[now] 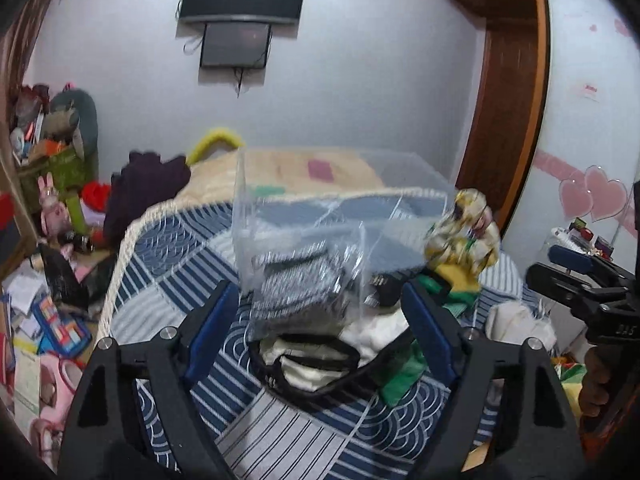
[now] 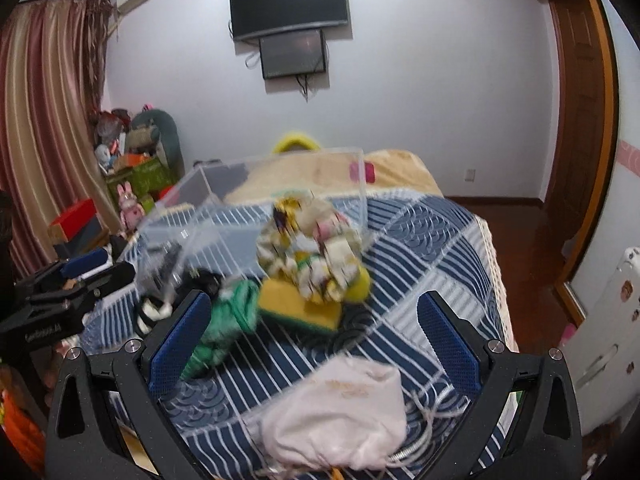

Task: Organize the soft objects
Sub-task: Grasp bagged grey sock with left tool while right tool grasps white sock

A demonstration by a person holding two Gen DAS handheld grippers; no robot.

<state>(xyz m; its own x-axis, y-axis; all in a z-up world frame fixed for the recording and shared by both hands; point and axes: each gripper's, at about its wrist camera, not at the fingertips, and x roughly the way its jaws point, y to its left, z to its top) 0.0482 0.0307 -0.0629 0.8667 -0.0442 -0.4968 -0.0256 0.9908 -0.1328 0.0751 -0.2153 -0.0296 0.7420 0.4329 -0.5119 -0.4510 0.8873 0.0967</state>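
Blurred white lettering on both grippers is unreadable; left gripper (image 1: 320, 320) and right gripper (image 2: 314, 332) jaws spread.

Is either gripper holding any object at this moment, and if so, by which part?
Nothing is held. The left gripper is open above the black pouch, and the right gripper is open above the bedspread, with the white drawstring bag below it.

A clear box (image 2: 256, 208) is set on the bed (image 2: 432, 240), toward its left side. Just right of the box, a scrunchie (image 2: 308, 252) is perched on a sponge (image 2: 300, 310). A crumpled cloth (image 2: 228, 320) is found left of the sponge, and a pouch (image 2: 340, 408) nearer the camera. Folded fabric (image 1: 296, 280) seems to be held inside the box, though blur obscures this.
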